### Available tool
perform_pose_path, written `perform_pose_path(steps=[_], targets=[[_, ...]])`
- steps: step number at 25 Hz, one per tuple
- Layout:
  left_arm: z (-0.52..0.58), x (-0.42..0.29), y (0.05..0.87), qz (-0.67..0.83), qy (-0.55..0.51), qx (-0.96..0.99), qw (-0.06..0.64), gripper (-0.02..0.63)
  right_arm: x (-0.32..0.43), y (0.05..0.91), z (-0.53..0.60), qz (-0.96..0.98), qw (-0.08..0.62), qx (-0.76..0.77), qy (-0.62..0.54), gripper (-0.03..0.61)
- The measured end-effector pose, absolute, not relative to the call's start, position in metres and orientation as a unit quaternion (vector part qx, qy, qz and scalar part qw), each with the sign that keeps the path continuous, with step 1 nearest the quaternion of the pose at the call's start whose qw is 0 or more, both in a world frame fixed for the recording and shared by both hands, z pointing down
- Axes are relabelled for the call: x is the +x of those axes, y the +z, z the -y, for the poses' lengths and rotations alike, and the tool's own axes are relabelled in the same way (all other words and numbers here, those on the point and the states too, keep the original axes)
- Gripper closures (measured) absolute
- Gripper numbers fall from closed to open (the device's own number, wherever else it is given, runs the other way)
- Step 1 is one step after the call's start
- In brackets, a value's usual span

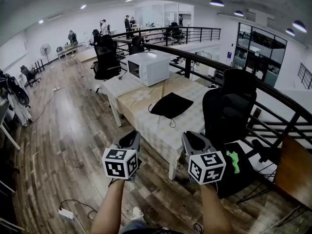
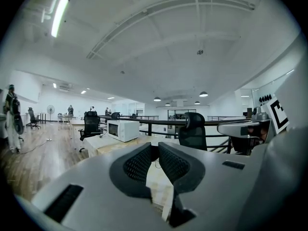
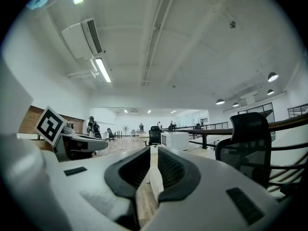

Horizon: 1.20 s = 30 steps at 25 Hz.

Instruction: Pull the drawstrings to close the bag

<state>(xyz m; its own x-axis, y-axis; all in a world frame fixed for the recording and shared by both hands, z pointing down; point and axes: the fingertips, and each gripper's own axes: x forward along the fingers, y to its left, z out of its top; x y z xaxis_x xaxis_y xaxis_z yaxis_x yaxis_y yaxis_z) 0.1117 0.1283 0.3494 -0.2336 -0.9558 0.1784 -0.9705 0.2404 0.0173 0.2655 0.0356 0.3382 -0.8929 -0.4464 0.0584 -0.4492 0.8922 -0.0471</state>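
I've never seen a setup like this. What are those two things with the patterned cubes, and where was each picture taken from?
A person holds a two-jaw tool in each hand: the left gripper and the right gripper; the cubes belong to them. One picture comes from a camera on the person's head, the other two from cameras riding on each gripper. Ahead, a table carries a black drawstring bag and a microwave; a chair stands beside it. Both grippers are shut and hold nothing.

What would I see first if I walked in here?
A floppy black bag lies in the middle of the table, with a white microwave at the far end. At the bottom of the head view, the left gripper and right gripper are both shut and empty.
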Motion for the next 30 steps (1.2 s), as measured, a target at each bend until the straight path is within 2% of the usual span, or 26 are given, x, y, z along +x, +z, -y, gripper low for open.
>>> perform_pose_path(steps=[3, 11, 30], targets=[[-0.125, 0.101, 0.350, 0.781, 0.043, 0.618, 0.078, 0.532, 0.254, 0.338, -0.033, 0.973, 0.025, 0.227, 0.030, 0.529], [-0.102, 0.060, 0.365, 0.774, 0.041, 0.626, 0.084, 0.512, 0.214, 0.354, -0.012, 0.971, 0.036, 0.233, 0.032, 0.484], [-0.018, -0.078, 0.375, 0.717, 0.042, 0.688, 0.104, 0.463, 0.088, 0.359, 0.046, 0.950, 0.062, 0.303, 0.044, 0.429]])
